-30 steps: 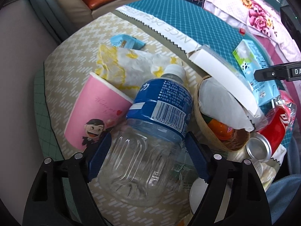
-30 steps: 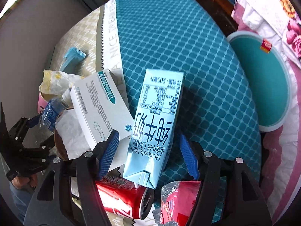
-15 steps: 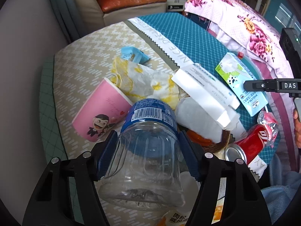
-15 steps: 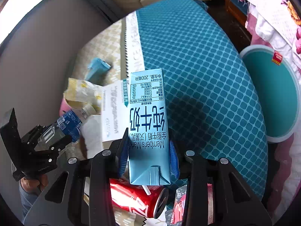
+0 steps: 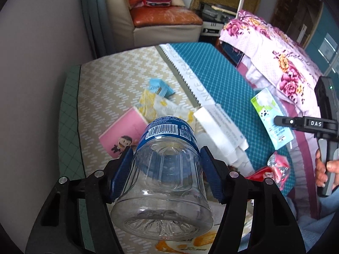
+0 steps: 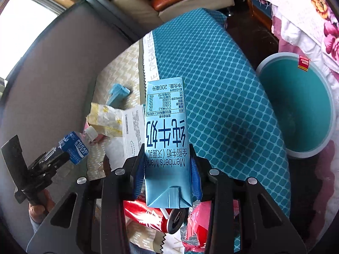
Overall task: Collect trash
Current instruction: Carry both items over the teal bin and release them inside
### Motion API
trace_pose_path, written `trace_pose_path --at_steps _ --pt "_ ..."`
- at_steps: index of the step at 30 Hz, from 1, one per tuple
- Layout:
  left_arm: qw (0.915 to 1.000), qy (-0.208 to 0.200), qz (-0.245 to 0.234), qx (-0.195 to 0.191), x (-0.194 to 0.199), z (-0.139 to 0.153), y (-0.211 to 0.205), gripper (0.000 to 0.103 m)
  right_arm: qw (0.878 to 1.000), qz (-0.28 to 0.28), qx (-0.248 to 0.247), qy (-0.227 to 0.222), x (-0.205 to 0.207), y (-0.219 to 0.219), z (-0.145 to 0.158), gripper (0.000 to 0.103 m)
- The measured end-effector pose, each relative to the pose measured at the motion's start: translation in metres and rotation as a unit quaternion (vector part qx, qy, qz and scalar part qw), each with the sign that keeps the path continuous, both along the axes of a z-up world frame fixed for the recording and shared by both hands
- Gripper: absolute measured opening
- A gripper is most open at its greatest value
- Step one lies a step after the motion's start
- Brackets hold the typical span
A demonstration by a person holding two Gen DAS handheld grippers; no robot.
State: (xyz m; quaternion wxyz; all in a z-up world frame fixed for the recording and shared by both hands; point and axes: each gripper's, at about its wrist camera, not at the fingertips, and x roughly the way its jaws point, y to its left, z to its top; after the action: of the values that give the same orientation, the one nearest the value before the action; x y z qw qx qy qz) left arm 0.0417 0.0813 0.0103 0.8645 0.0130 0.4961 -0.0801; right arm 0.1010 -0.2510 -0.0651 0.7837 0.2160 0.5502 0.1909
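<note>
My left gripper is shut on a clear plastic bottle with a blue label, lifted above the table, its base toward the camera. My right gripper is shut on a light blue milk carton, also lifted off the table. The same carton shows in the left wrist view at the right, and the bottle shows at the left of the right wrist view. A teal round bin stands on the floor to the right of the table.
On the table lie a pink paper cup, a yellow-white wrapper, a small blue packet, a white box, a red can and a red foil wrapper. A sofa stands behind the table.
Both grippers closed on their items and rose: the left lifted the bottle off the table, the right lifted the milk carton. The trash pile now looks farther below.
</note>
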Motion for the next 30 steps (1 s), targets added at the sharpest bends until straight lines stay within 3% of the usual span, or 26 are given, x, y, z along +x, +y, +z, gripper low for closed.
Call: trace_pose_path --at_steps 6,12,22,30 --pt "0.9985 -0.017 -0.052 -0.002 0.014 0.019 -0.056 0.066 0.998 -0.053 0.023 -0.031 -0.003 -0.051 0.018 0.035" --pt "0.9919 -0.019 -0.125 -0.012 0.047 0.015 -0.149 0.066 0.990 -0.129 0.028 -0.046 -0.006 -0.123 0.024 0.035" --pt "0.9735 0.037 -0.226 -0.001 0.098 -0.049 -0.305 0.066 0.974 -0.222 0.012 -0.032 -0.012 -0.212 -0.003 0.035" --pt "0.9624 0.082 -0.258 0.023 0.122 -0.096 -0.361 0.066 0.967 -0.253 0.006 -0.001 -0.007 -0.250 -0.032 0.035"
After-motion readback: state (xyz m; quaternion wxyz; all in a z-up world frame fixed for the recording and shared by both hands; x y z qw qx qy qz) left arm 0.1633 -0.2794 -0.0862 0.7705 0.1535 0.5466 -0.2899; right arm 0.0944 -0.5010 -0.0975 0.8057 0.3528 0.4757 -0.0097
